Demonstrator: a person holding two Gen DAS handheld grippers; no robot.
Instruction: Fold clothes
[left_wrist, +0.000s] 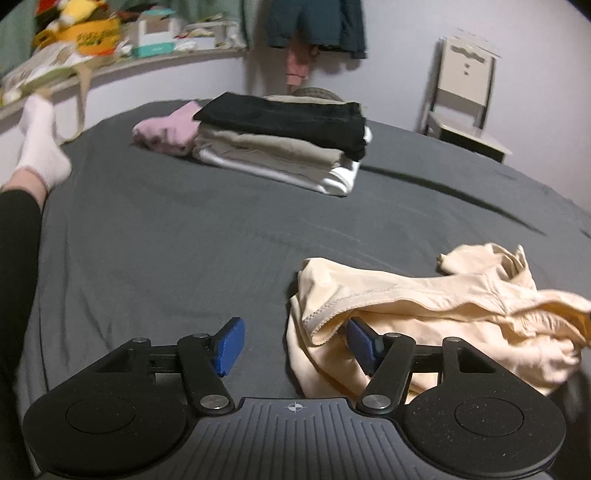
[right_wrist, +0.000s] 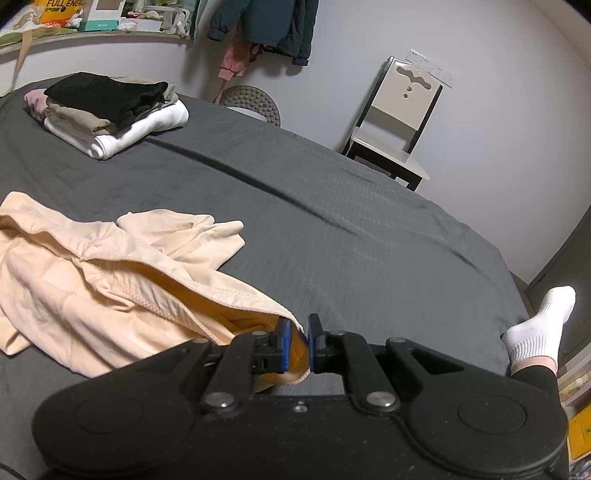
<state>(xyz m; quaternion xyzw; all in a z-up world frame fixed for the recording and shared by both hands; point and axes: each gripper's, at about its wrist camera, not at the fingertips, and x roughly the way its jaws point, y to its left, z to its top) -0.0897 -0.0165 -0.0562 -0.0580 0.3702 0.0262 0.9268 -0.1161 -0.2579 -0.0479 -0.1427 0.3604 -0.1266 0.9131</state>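
A crumpled cream garment (left_wrist: 424, 314) lies on the dark grey bed sheet (left_wrist: 166, 240). My left gripper (left_wrist: 295, 345) is open just above the sheet; the garment's left edge drapes over its right blue pad (left_wrist: 360, 343), and its left pad is over bare sheet. In the right wrist view the same cream garment (right_wrist: 92, 280) spreads out to the left, and my right gripper (right_wrist: 298, 345) is shut on its near hem. A stack of folded clothes (left_wrist: 291, 144), black on top, then beige and white, sits at the far side of the bed (right_wrist: 110, 110).
A pink garment (left_wrist: 166, 129) lies beside the stack. A person's legs in black leggings and white socks rest at the bed's edges (left_wrist: 40, 147) (right_wrist: 539, 325). A chair (right_wrist: 399, 122) stands by the wall, a cluttered shelf (left_wrist: 110, 48) and hanging clothes (right_wrist: 266, 26) behind.
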